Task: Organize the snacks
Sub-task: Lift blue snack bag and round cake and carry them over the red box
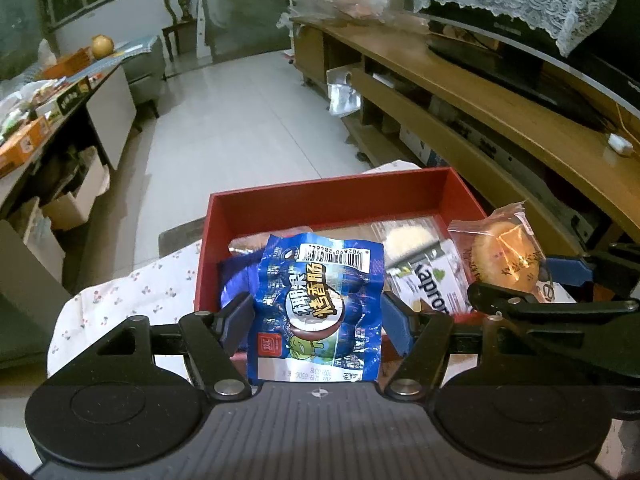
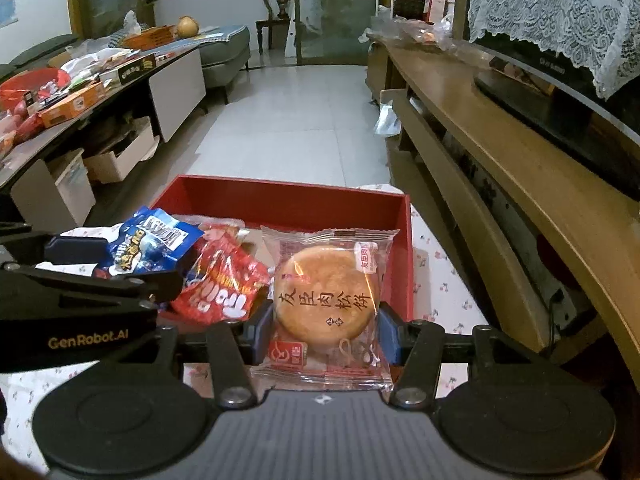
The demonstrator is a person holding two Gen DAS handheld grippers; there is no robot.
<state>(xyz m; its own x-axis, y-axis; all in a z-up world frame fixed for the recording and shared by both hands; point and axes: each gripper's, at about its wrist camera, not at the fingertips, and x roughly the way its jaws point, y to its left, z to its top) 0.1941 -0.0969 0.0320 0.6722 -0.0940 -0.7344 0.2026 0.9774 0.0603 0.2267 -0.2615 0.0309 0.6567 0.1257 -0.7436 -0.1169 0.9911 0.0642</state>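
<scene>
My left gripper is shut on a blue snack packet and holds it above the near edge of the red box. My right gripper is shut on a clear-wrapped round pastry, held over the box's near right side. The box holds a white Kapro packet and a red packet. The pastry shows at the right of the left wrist view, and the blue packet at the left of the right wrist view.
The box rests on a floral cloth. A wooden TV stand runs along the right. A cluttered low table with boxes stands at the left. Tiled floor lies beyond.
</scene>
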